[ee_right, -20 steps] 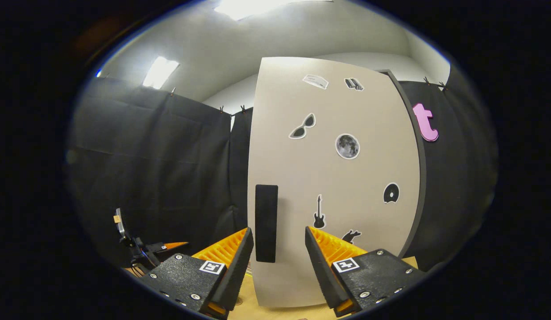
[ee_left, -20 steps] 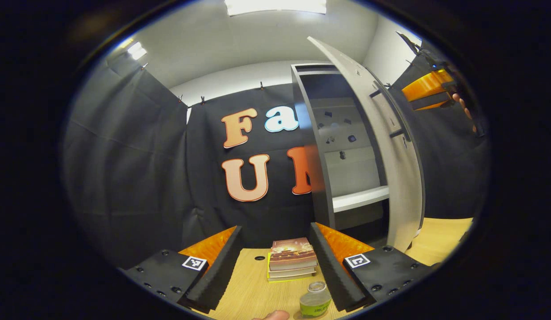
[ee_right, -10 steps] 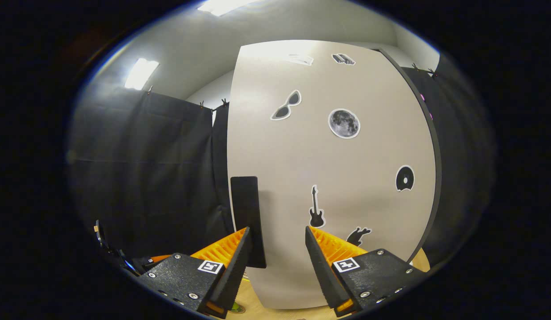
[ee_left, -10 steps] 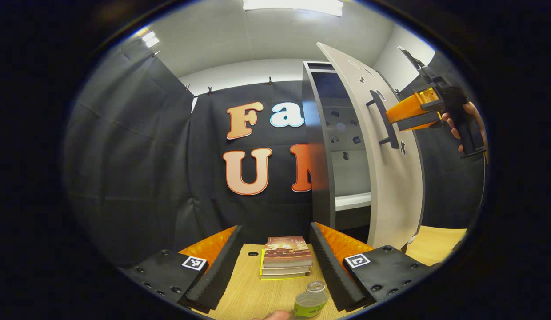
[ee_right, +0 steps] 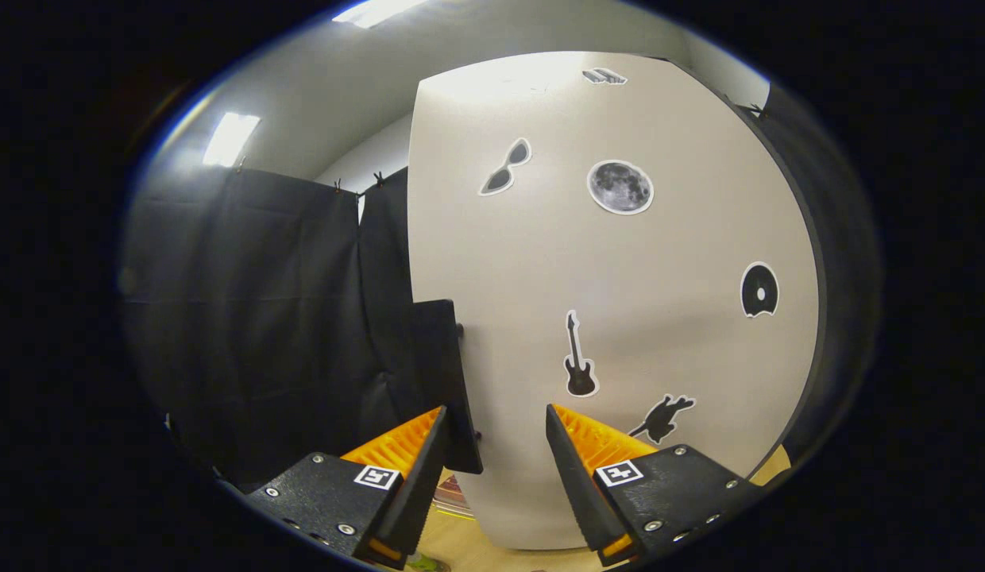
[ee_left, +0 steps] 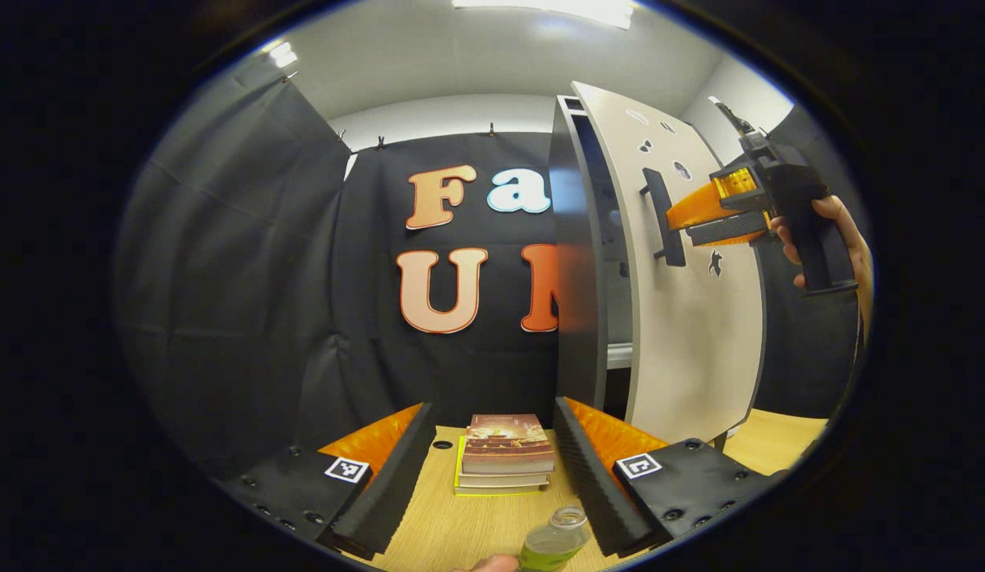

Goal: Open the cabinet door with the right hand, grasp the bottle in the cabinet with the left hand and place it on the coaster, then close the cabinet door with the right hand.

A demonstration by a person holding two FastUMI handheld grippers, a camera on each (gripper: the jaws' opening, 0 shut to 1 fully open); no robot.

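Bottle (ee_left: 554,542) stands just inside the wide left tongs (ee_left: 492,453); right tongs (ee_right: 492,457), also wide, face the cabinet door (ee_right: 619,318).

I count one cabinet (ee_left: 576,262) with one door (ee_left: 691,318), right of centre in the left gripper view. One black handle (ee_left: 666,218) on that door. In the right gripper view the door face carries five stickers I can make out: sunglasses (ee_right: 504,167), moon (ee_right: 619,187), record (ee_right: 759,290), guitar (ee_right: 578,367), and one dark figure (ee_right: 663,417) low down; a sixth at the top edge is too distorted to name. Three books (ee_left: 504,454) stacked, bottom centre. One bottle (ee_left: 554,542) at the bottom edge.
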